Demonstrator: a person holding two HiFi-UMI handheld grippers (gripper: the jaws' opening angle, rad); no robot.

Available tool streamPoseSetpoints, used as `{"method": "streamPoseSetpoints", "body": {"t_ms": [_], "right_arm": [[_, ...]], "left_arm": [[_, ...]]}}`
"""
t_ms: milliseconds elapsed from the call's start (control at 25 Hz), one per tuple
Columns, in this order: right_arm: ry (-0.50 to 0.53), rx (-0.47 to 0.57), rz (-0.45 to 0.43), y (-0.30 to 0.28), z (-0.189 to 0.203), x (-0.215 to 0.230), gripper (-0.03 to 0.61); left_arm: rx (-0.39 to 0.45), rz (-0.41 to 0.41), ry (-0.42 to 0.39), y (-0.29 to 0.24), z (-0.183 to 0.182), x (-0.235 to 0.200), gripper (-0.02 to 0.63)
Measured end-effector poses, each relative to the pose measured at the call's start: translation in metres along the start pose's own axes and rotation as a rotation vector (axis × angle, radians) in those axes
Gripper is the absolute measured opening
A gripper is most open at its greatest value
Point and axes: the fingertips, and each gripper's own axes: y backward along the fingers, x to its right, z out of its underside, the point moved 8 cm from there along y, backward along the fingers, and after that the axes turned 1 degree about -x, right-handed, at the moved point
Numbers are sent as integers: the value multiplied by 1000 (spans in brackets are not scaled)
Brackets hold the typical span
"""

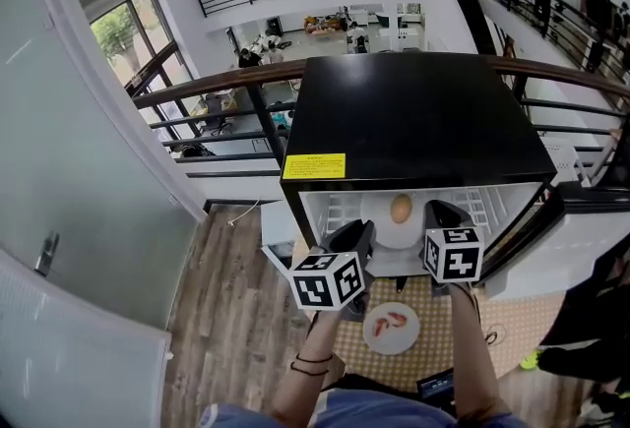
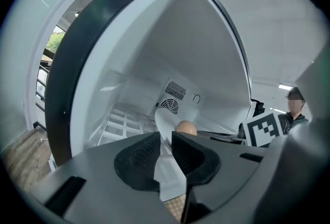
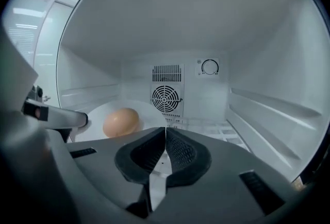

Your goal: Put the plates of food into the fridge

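Note:
The black mini fridge (image 1: 413,121) stands open, its door (image 1: 536,219) swung out to the right. Inside lies a white plate (image 1: 382,231) (image 3: 100,109) with a round brown bun (image 1: 400,209) (image 3: 120,121) (image 2: 186,127) on it. My left gripper (image 1: 364,231) (image 2: 166,138) reaches in at the plate's near left edge. Its jaws stand slightly apart, open, with the white rim (image 2: 164,124) running into the gap. My right gripper (image 1: 440,212) (image 3: 165,133) is inside to the plate's right, shut on nothing. A second plate (image 1: 399,344) with red food (image 1: 389,320) sits on the mat below.
A round fan vent (image 3: 166,98) is in the fridge's back wall, and a wire shelf (image 3: 221,127) lies low at the right. A woven mat (image 1: 443,313) covers the wood floor in front. A railing (image 1: 217,82) runs behind, and a person (image 1: 591,318) stands at the right.

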Motion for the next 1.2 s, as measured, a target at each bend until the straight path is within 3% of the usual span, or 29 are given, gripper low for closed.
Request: {"method": "streamPoseSetpoints", "body": {"t_ms": [200, 280, 480, 560, 880, 1200], "right_arm": [[123, -34, 48, -8, 2, -6, 15], [144, -37, 60, -9, 2, -8, 15], [47, -1, 24, -7, -1, -3, 15], [17, 5, 10, -6, -1, -3, 15], [-24, 74, -3, 22, -10, -2, 15], [-153, 89, -99, 67, 9, -12, 15]], "left_arm": [[14, -9, -41, -4, -4, 2, 78], [15, -49, -108, -5, -5, 2, 83], [-97, -223, -515, -20, 2, 15, 84], [-105, -231, -594, -25, 3, 23, 83], [-59, -205, -582, -14, 0, 31, 84], [-33, -92, -449, 28, 9, 42, 83]]}}
